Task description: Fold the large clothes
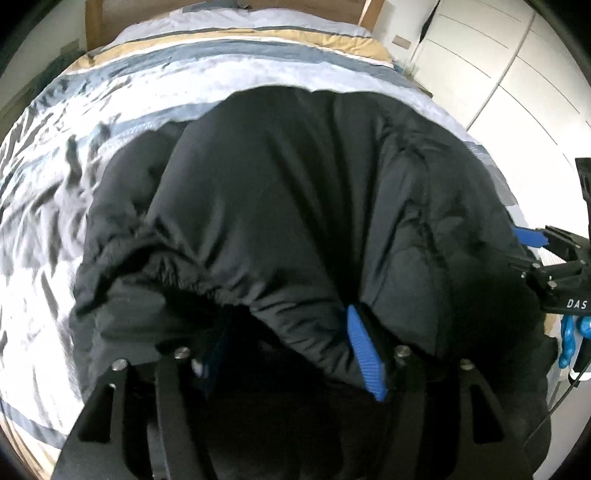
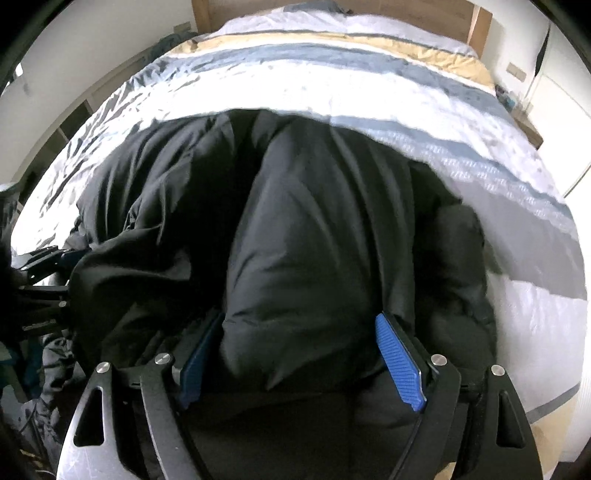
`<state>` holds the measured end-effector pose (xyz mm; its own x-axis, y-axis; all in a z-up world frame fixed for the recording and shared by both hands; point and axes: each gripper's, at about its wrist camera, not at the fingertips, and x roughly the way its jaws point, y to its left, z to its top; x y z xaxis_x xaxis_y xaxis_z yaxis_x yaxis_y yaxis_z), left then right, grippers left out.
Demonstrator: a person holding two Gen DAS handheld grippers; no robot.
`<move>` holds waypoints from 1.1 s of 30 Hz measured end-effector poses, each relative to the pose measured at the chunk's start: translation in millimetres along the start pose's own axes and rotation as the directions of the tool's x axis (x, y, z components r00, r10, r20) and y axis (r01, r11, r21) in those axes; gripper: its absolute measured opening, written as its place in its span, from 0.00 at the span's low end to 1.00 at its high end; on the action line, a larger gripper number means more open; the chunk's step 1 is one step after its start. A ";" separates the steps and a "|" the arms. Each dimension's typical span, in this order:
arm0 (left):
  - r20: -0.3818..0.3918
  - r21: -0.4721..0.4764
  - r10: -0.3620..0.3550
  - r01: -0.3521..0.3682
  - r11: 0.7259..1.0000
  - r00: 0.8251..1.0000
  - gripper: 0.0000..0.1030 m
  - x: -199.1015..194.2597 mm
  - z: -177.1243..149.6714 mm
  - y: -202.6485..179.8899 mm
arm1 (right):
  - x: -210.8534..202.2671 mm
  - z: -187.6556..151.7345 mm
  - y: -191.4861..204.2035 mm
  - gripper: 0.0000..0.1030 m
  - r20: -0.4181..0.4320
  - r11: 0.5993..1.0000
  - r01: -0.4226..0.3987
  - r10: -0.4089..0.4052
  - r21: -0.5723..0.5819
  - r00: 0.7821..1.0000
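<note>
**Black padded jacket on striped bed, both grippers engaged**

Jacket (image 1: 295, 206): black, quilted, puffy; matte nylon-like shell, creased, bunched in rounded folds. Lies on the bed (image 1: 122, 122), its near edge lifted into both grippers.

Bed: wrinkled cover, white with grey-blue and tan stripes; wooden headboard (image 2: 388, 14) at the end farthest from the jacket.

Left gripper (image 1: 280, 354): black frame, blue ribbed pads; jaws spread wide around a thick roll of the jacket's near edge. Left pad mostly buried in fabric.

Right gripper (image 2: 303, 358): same build; jaws wide apart, a bulging jacket fold filling the gap, both blue pads against it.

Wardrobe (image 1: 509, 74): white, flat doors, right of the bed.
</note>
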<state>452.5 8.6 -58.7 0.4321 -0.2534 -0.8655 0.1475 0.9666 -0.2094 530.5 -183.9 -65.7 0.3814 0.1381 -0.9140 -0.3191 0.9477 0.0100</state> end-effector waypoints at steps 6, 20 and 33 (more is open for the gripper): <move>-0.012 0.015 0.024 -0.023 1.000 1.000 0.65 8.2 -5.1 -5.2 | 12.9 -14.1 -9.6 0.82 -0.002 0.997 -0.031 0.031 0.071 1.000; -0.031 -0.100 0.037 -0.040 0.994 0.999 0.66 -43.2 -24.1 5.5 | -9.1 -27.7 -2.2 0.82 -0.023 0.993 -0.043 0.046 0.111 0.999; -0.060 -0.121 0.048 -0.055 0.991 0.997 0.66 -77.5 -59.1 7.8 | -34.1 -49.8 6.3 0.82 -0.019 0.989 -0.040 0.043 0.143 0.999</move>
<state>367.6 37.9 -20.2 0.3843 -0.2042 -0.9003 0.0149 0.9765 -0.2151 472.2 -197.0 -54.7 0.3505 0.1731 -0.9204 -0.2067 0.9728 0.1042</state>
